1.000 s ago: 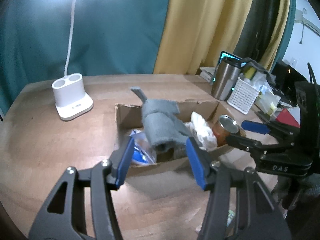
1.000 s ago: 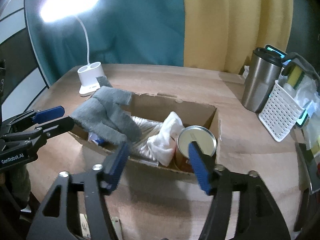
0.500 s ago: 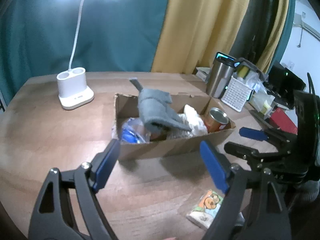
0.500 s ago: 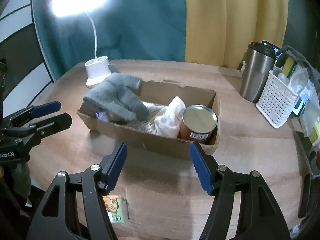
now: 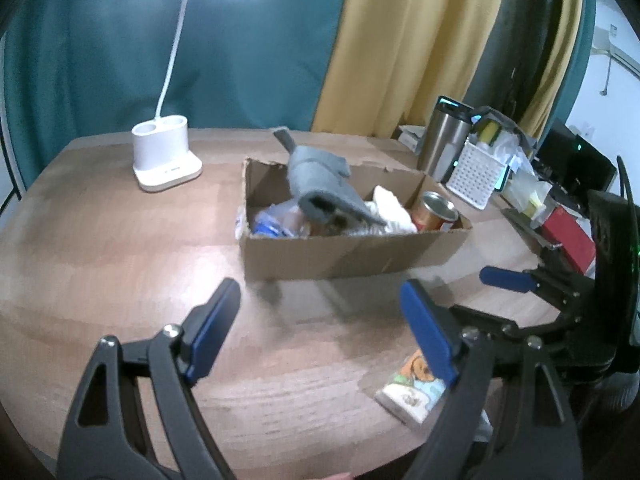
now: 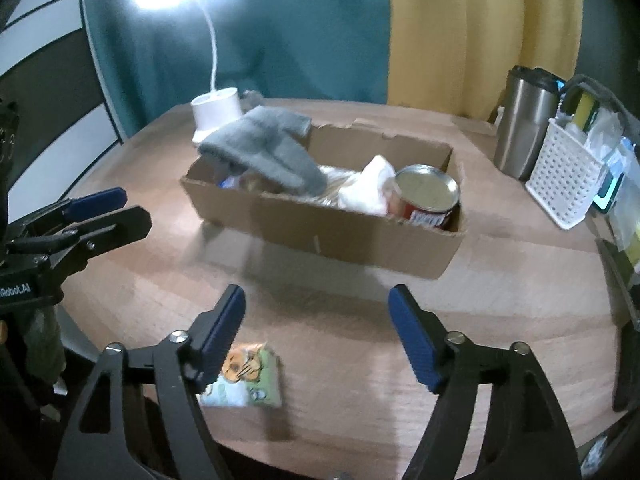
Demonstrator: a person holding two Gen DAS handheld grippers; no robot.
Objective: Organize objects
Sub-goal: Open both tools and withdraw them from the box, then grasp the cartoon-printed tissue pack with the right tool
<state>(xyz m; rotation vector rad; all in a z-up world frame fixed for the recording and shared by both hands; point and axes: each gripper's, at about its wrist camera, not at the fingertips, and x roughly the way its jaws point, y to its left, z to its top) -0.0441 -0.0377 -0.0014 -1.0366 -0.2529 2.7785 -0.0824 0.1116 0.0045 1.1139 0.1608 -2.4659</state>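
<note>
A cardboard box (image 5: 352, 254) (image 6: 352, 236) sits mid-table. It holds a grey glove (image 5: 320, 182) (image 6: 264, 148), a white cloth (image 5: 390, 204) (image 6: 370, 190), a tin can (image 5: 438, 210) (image 6: 426, 196) and a blue-and-clear packet (image 5: 272, 222). A small snack packet (image 5: 414, 390) (image 6: 246, 378) lies on the table near the front edge. My left gripper (image 5: 320, 332) is open and empty, back from the box. My right gripper (image 6: 316, 328) is open and empty, with the packet just beside its left finger.
A white desk lamp (image 5: 164, 158) (image 6: 216, 114) stands at the back left. A steel tumbler (image 5: 444, 140) (image 6: 526, 120) and a white perforated basket (image 5: 478, 174) (image 6: 564, 178) stand at the right, beside clutter and a red box (image 5: 568, 236).
Both grippers have pulled back from the box toward the front edge and opened wider. The snack packet has come into view. The glove stays in the box.
</note>
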